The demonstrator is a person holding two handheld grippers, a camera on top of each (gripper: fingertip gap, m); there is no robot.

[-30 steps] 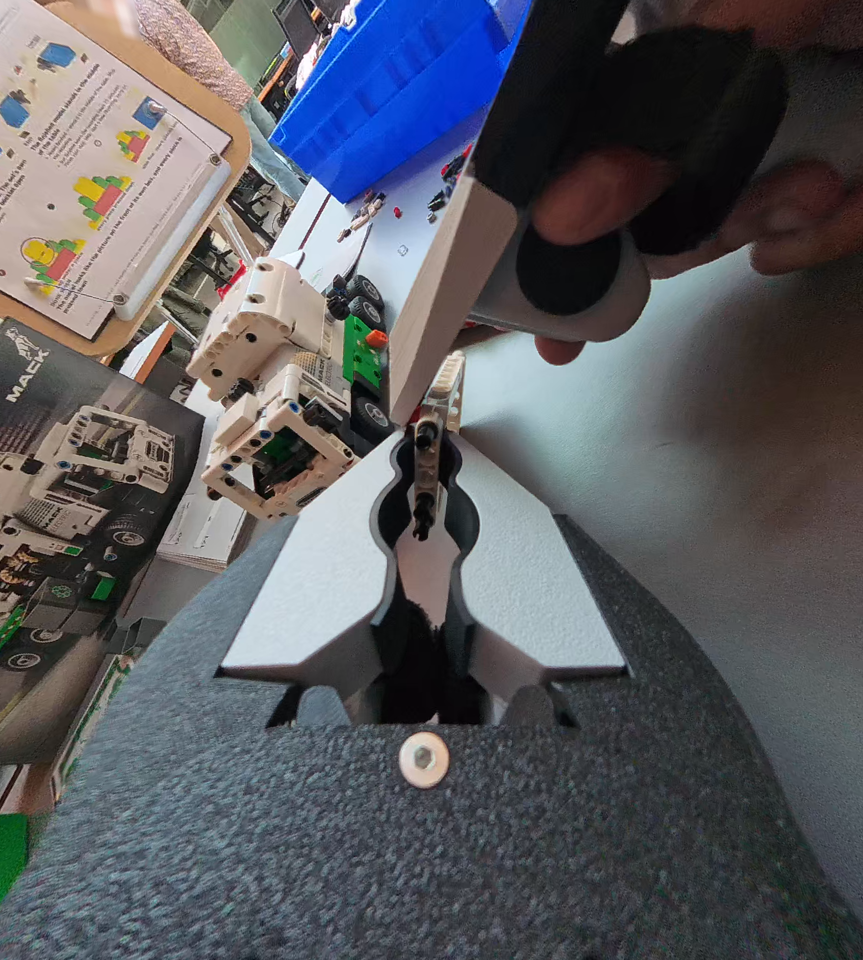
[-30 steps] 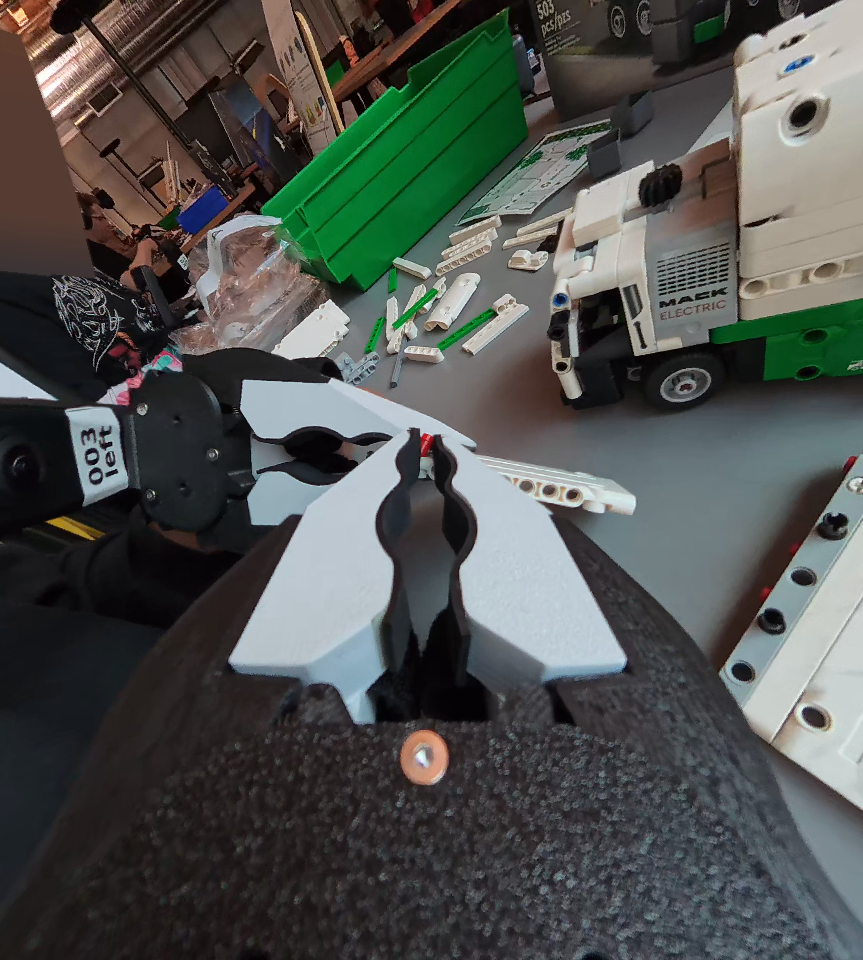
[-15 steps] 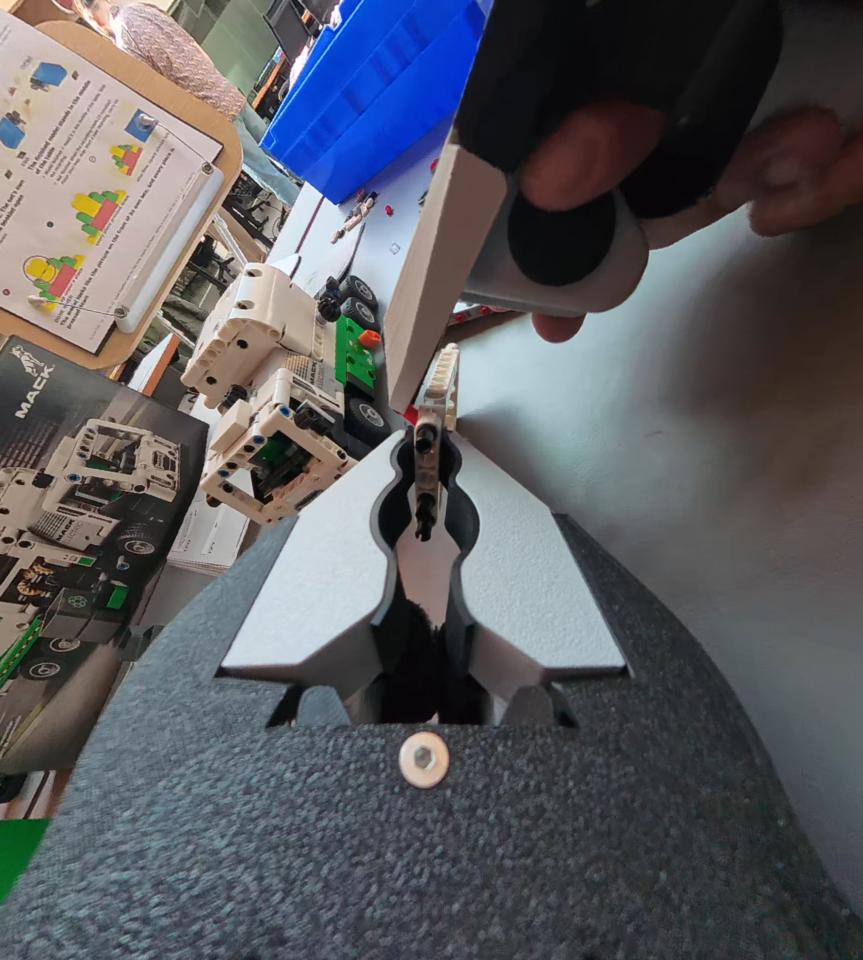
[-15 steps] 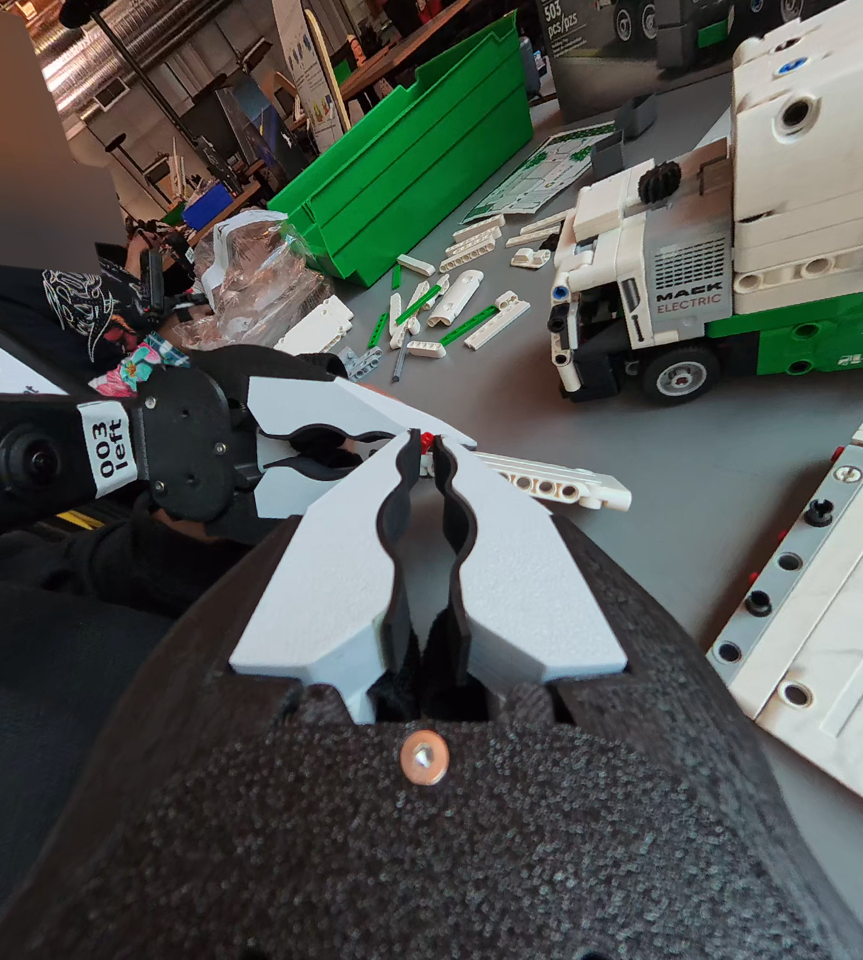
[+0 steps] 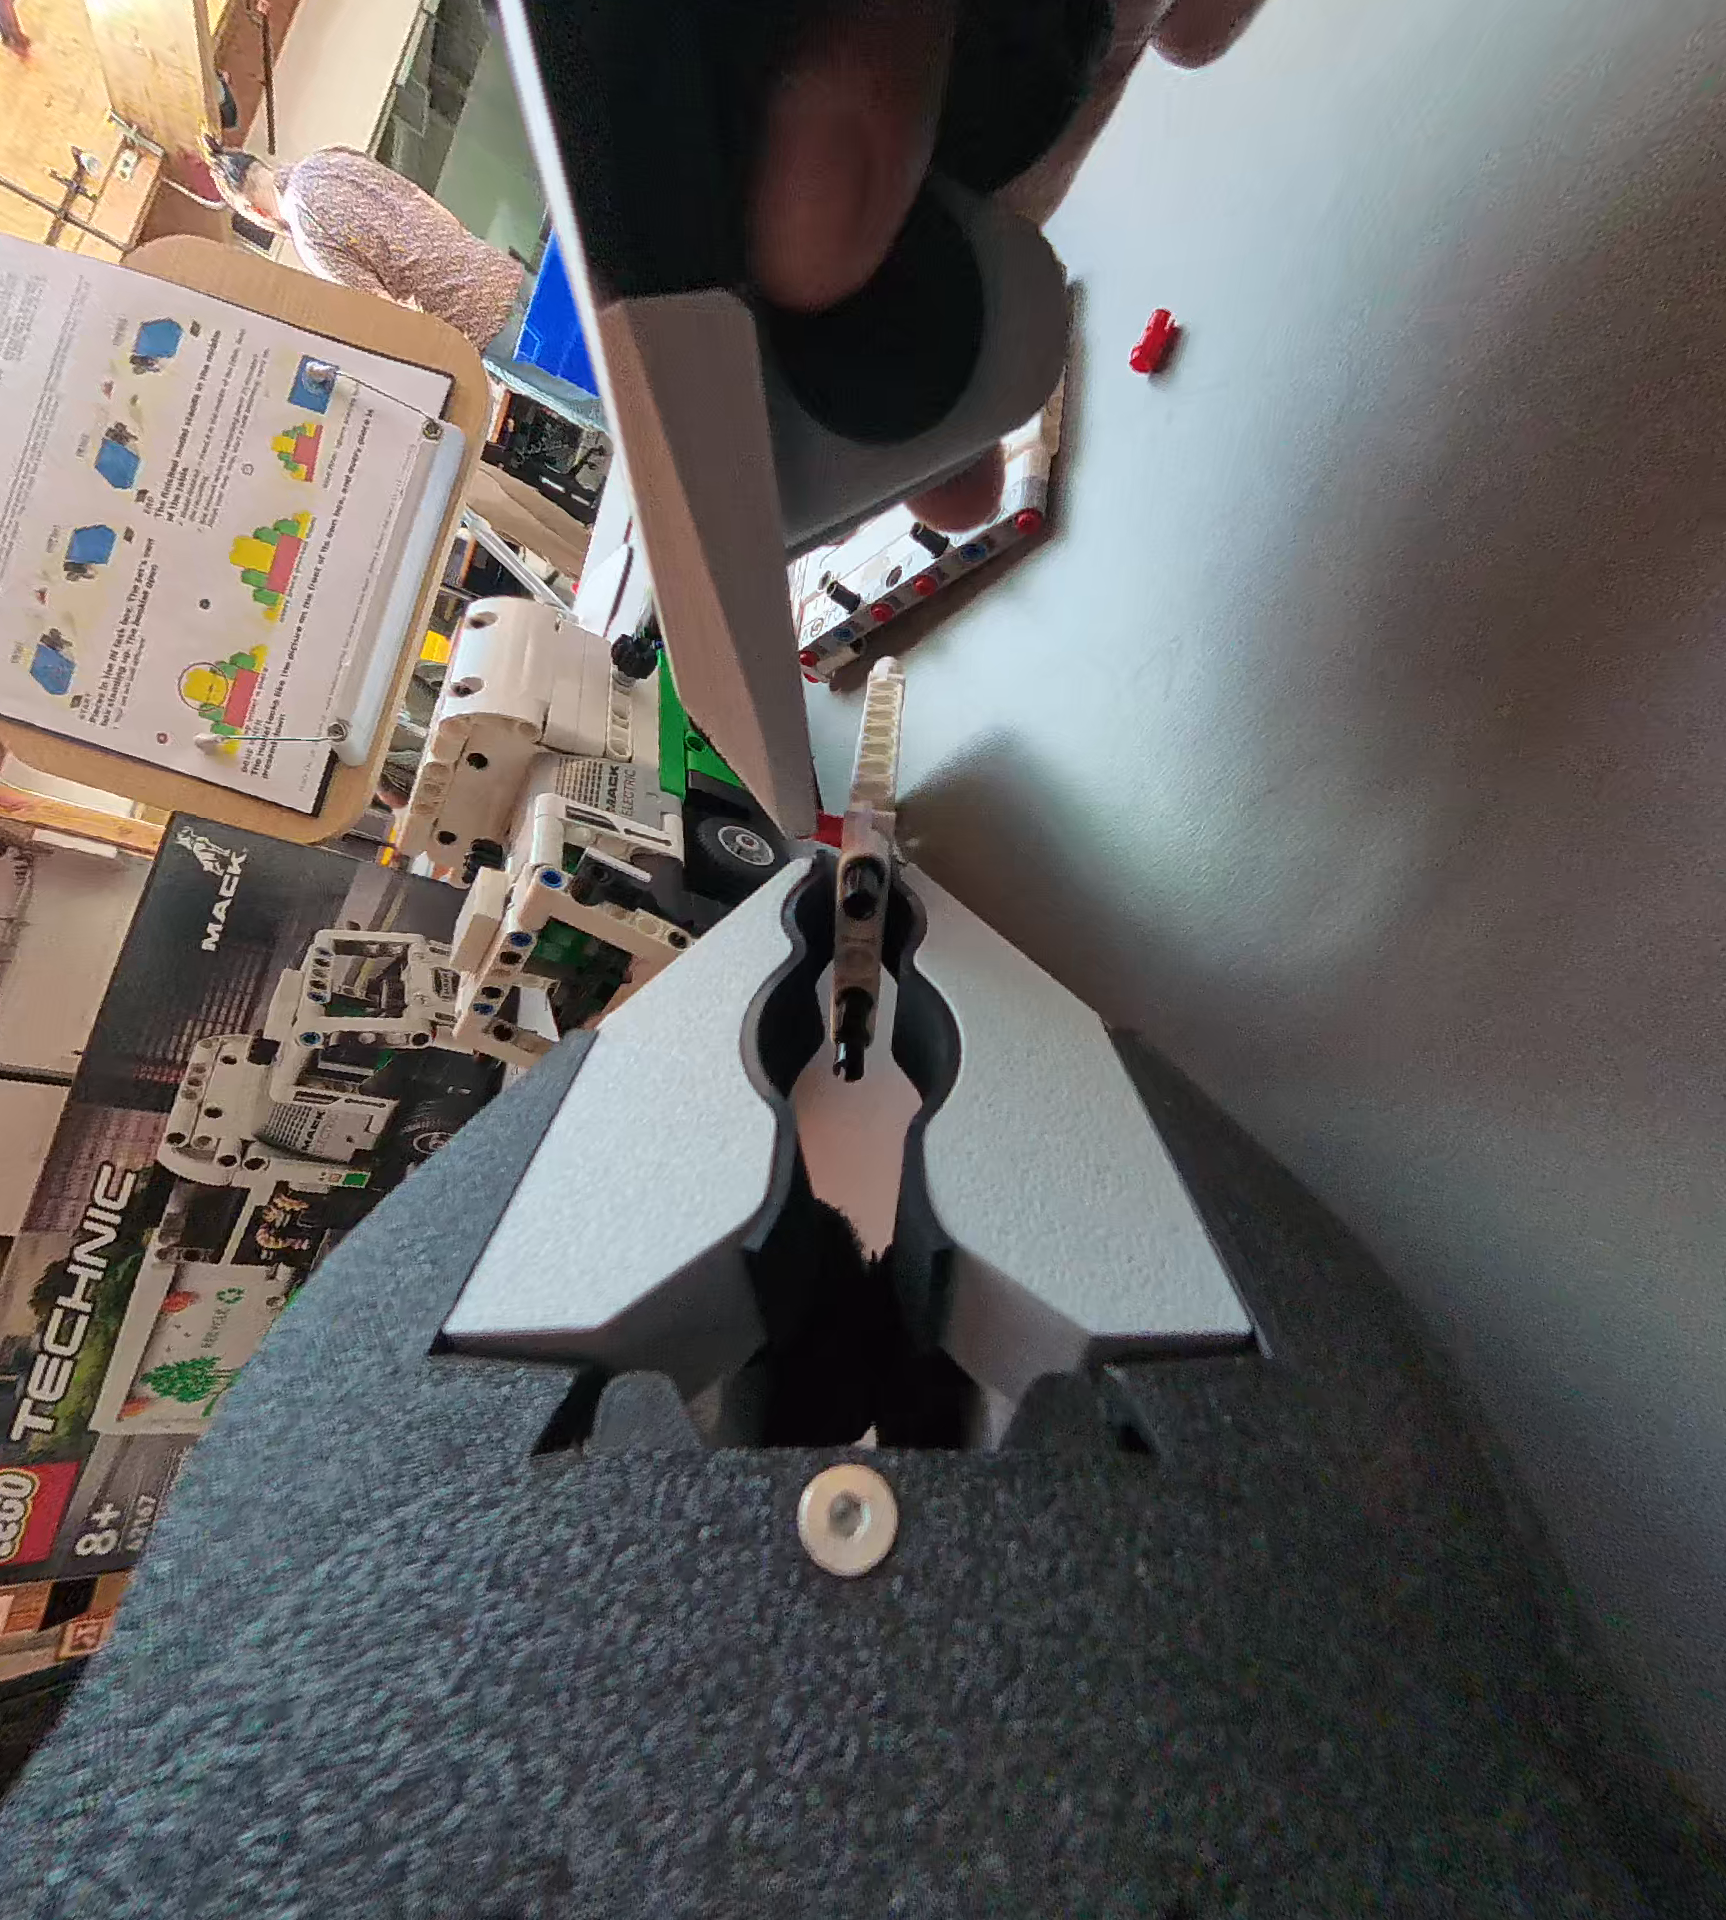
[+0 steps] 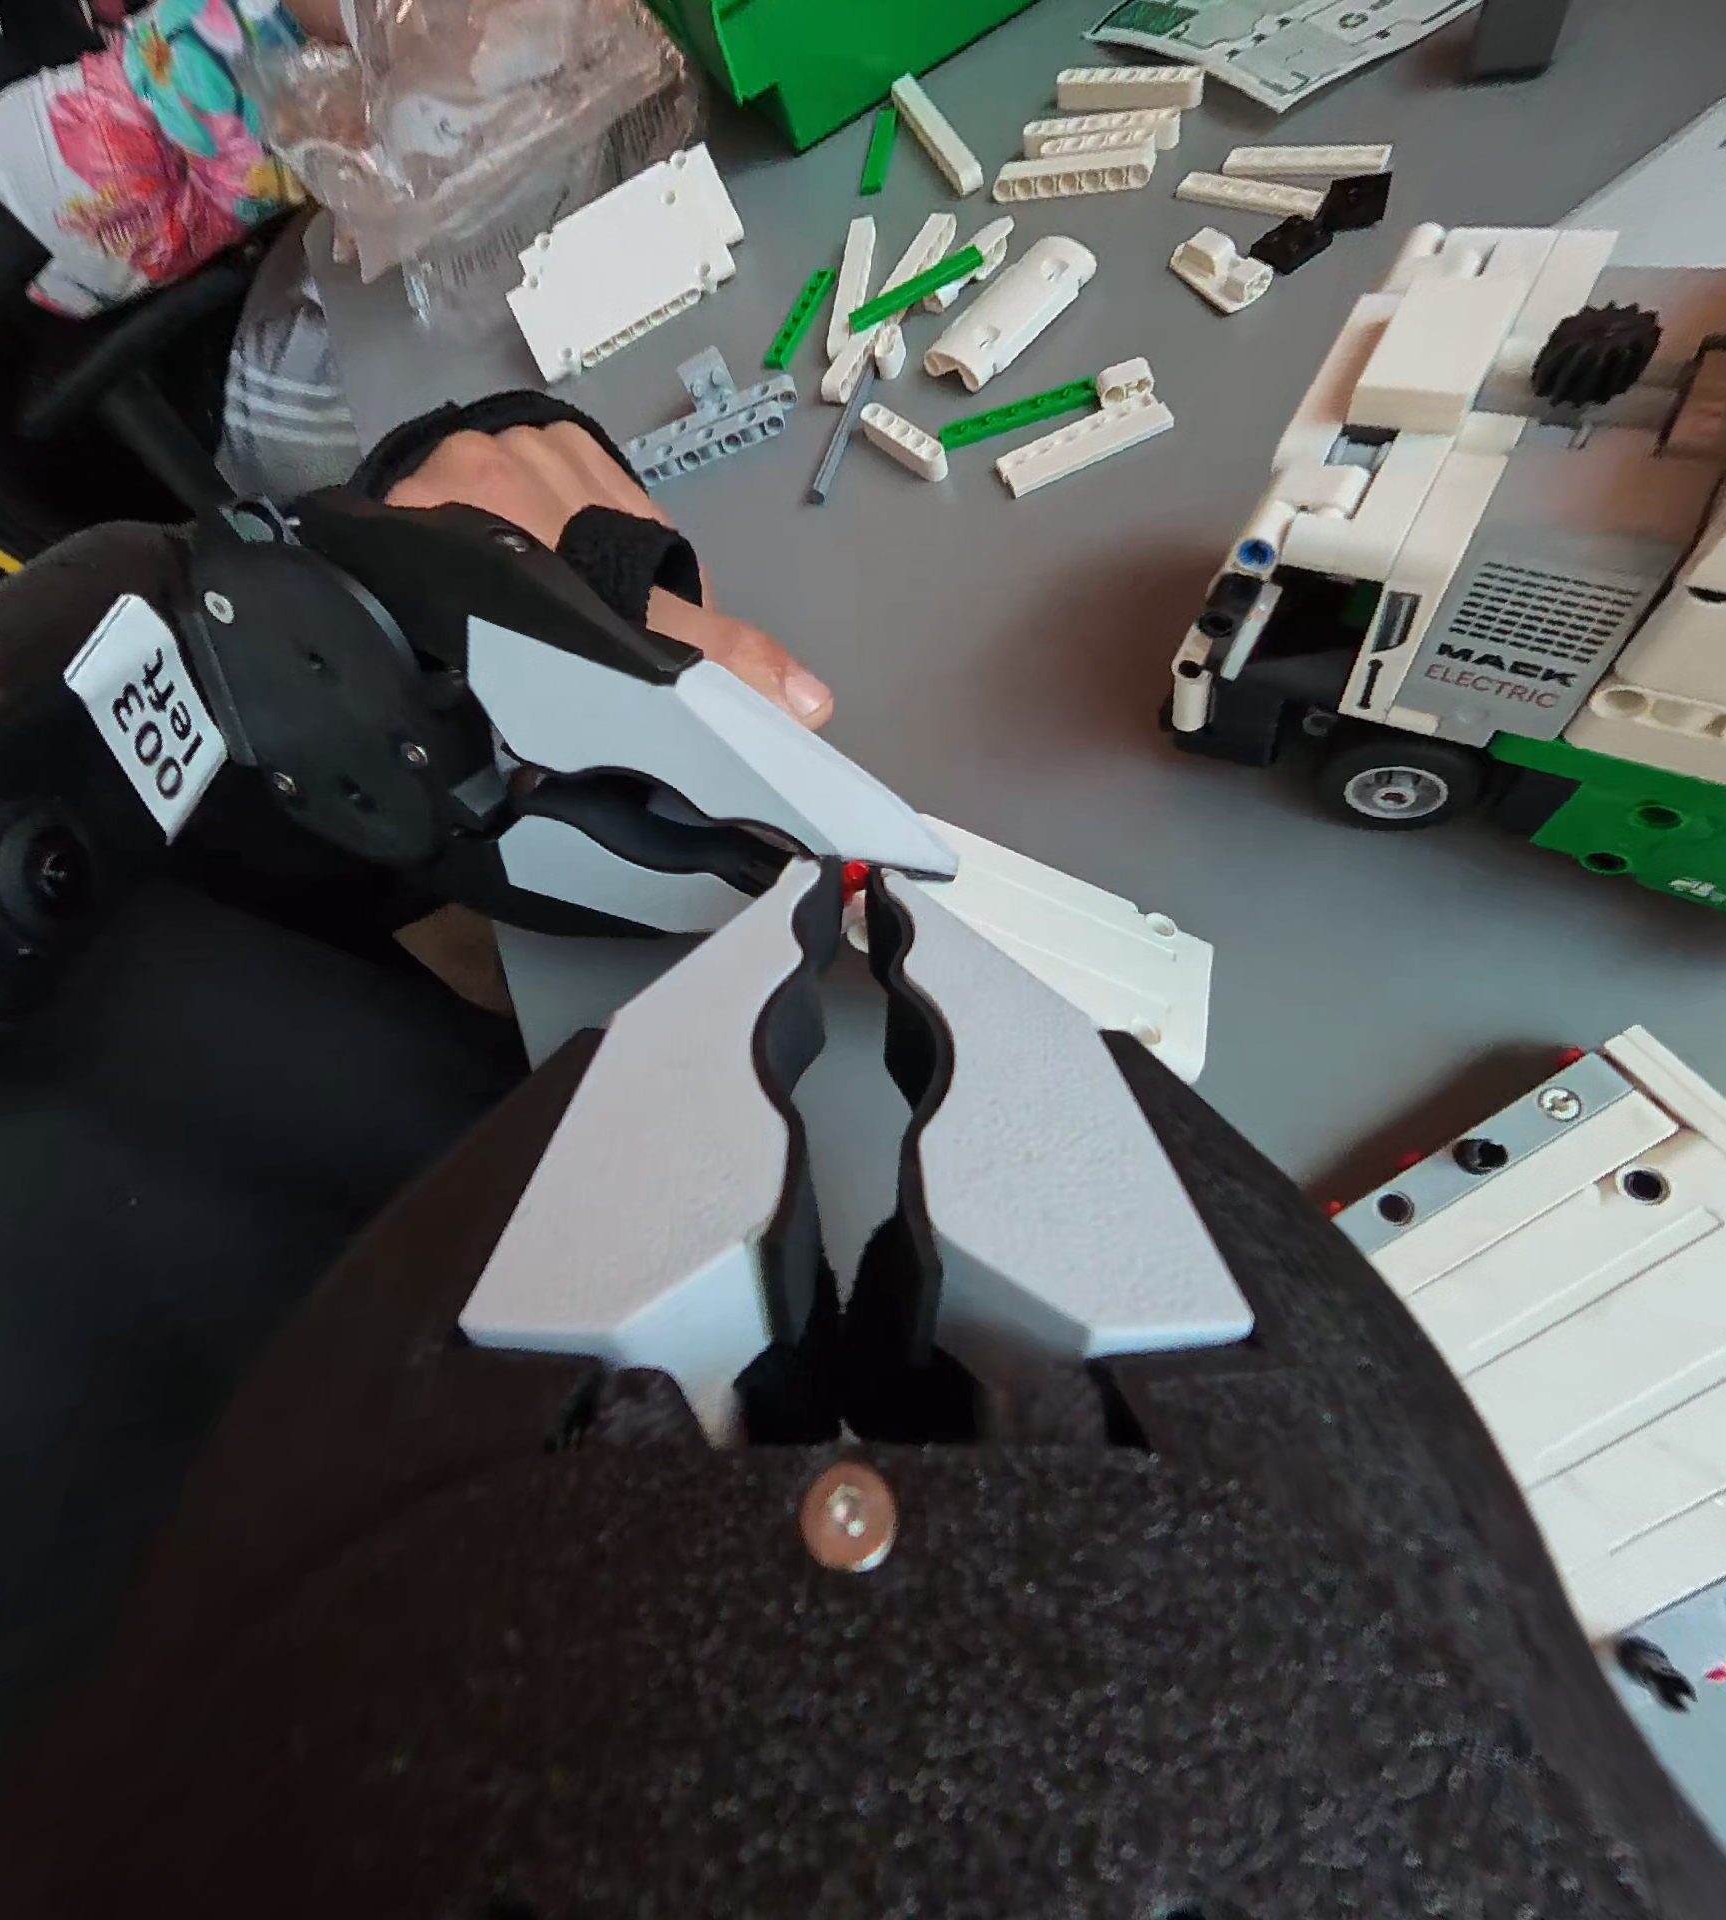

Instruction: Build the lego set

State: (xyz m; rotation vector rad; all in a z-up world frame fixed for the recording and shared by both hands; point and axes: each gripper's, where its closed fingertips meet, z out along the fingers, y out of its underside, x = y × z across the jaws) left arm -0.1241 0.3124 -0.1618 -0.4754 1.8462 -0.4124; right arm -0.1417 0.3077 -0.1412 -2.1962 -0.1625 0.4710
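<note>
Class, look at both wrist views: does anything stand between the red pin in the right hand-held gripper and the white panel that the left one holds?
Nothing visible does: the red pin sits at the white panel's edge.

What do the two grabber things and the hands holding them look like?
Both grippers have pale grey wedge fingers lined with wavy black pads, set in speckled dark foam. The left gripper has a black round body bearing a white label. The hand wears a black fingerless strap.
</note>
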